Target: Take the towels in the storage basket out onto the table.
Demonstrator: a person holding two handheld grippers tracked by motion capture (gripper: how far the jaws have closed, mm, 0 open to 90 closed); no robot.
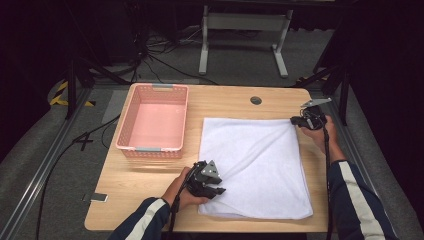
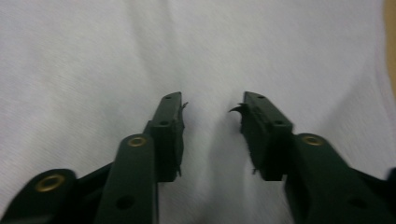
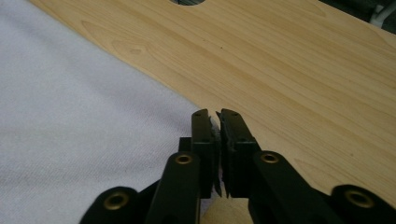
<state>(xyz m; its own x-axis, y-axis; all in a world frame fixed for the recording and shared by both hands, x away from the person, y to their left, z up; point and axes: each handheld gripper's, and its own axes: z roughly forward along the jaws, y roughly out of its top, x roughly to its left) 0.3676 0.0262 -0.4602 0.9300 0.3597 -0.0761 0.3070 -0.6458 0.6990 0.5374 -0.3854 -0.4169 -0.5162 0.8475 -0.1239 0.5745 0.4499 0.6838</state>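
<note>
A white towel (image 1: 255, 165) lies spread flat on the right half of the wooden table (image 1: 145, 185). My left gripper (image 1: 217, 191) is at the towel's near left corner. In the left gripper view its jaws stand apart over the towel (image 2: 93, 56), the left gripper (image 2: 212, 100) open with only flat cloth below. My right gripper (image 1: 294, 120) is at the towel's far right corner, where folds run toward it. In the right gripper view the right gripper (image 3: 217, 114) has its jaws almost together, with a thin sliver of the towel's (image 3: 70, 116) edge pinched between them.
A pink plastic basket (image 1: 152, 149) with nothing in it stands at the table's far left. A round cable hole (image 1: 256, 100) sits near the far edge. A small flat silver object (image 1: 97, 197) lies at the front left edge. Bare wood (image 3: 303, 84) lies beyond the towel's corner.
</note>
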